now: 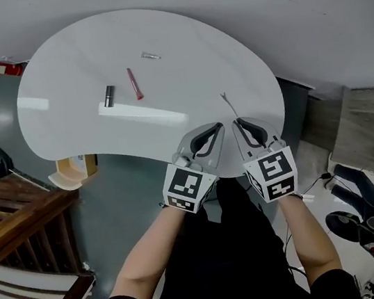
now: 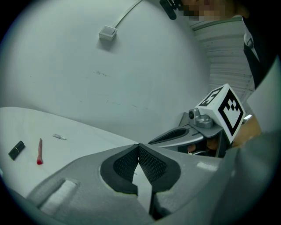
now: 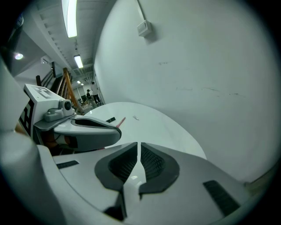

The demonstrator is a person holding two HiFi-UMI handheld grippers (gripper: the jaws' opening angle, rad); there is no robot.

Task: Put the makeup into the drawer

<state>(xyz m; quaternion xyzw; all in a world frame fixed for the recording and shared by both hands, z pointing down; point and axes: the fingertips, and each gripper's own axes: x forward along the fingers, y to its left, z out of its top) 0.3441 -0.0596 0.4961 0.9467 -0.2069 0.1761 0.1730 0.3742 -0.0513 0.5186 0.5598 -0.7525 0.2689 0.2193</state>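
Both pairs of jaws are pressed together on nothing. The left gripper (image 2: 138, 151) and right gripper (image 3: 138, 149) hover side by side at the table's (image 1: 185, 47) near edge. The makeup — a red lip-gloss stick (image 1: 135, 84) and a black tube (image 1: 109, 95) — lies well ahead and leftward, long axes pointing roughly away. The left gripper is nearer.

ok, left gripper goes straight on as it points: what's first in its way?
Likely only bare white rounded table, then the pale grey wall. From the left gripper the slim red makeup tube lies far left, the right gripper right.
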